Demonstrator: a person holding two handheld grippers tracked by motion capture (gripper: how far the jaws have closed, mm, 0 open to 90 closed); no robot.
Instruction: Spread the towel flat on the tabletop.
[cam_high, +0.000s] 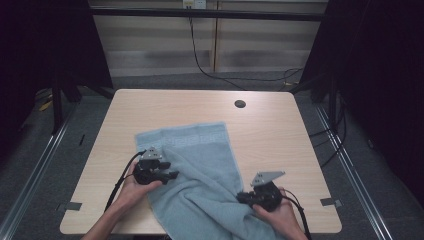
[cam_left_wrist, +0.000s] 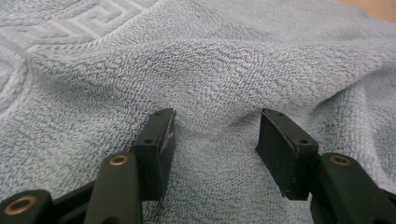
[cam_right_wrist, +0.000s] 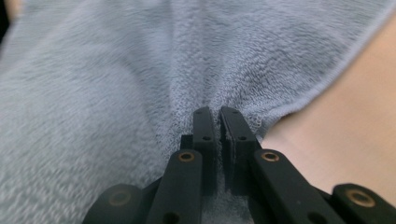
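Two hand-held grippers came in at the bottom of the high view. Lower right, the right gripper (cam_high: 245, 197) had its jaws pinched tight on an edge fold of the towel (cam_high: 200, 165). Lower centre-left, the left gripper (cam_high: 172, 175) held its jaws well apart, towel cloth lying between them without being pressed. One light blue towel lay rumpled on the wooden table (cam_high: 270, 135), its long axis running from centre-left down to the bottom edge, patterned border (cam_high: 192, 134) at the upper end.
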